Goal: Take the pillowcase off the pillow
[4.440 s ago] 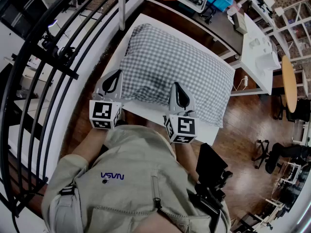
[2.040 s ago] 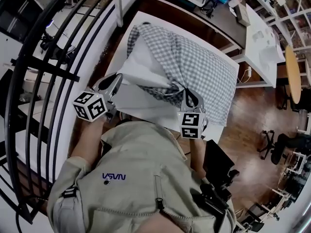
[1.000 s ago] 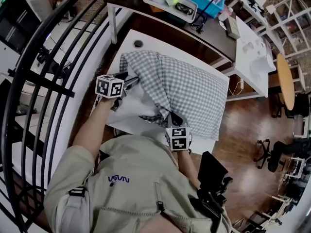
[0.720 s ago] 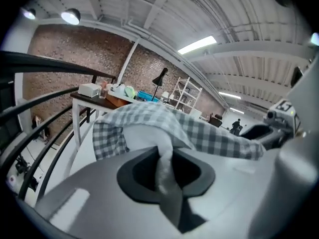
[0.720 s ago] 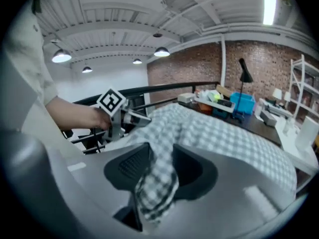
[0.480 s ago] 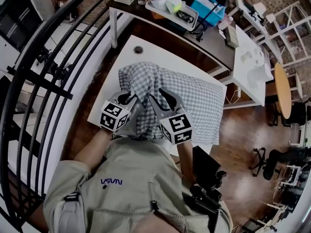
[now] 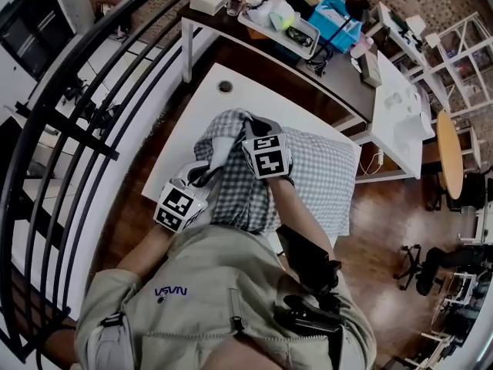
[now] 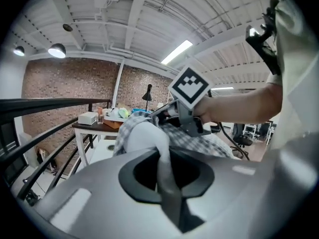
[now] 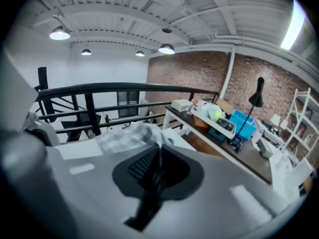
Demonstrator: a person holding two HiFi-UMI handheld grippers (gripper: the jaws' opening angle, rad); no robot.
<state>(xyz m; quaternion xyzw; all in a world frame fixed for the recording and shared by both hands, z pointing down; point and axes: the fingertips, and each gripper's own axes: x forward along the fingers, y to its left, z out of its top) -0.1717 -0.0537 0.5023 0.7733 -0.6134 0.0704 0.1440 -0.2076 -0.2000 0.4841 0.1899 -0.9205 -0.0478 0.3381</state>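
The pillow, in its grey checked pillowcase (image 7: pixel 308 172), lies on the white table (image 7: pixel 192 118). At its near left end the case is bunched up and the white pillow (image 7: pixel 221 149) shows. My left gripper (image 7: pixel 208 169) is closing on that white corner. In the left gripper view the pillow (image 8: pixel 142 138) is pinched between the jaws of the left gripper (image 8: pixel 162 158). My right gripper (image 7: pixel 246 123) reaches over the top, shut on a fold of checked pillowcase (image 9: pixel 124 137), as the right gripper view shows at the tips of the right gripper (image 9: pixel 158 158).
A black railing (image 7: pixel 77 91) runs along the left. Behind the table stands a dark desk with a tray and a blue box (image 7: pixel 333 15). A white table (image 7: pixel 400 91) and a round wooden table (image 7: pixel 451 141) stand to the right, with wooden floor between.
My right gripper opened, moved away from me to the top of the bunched case and shut on it. My left gripper shut on the white pillow and drew back towards me.
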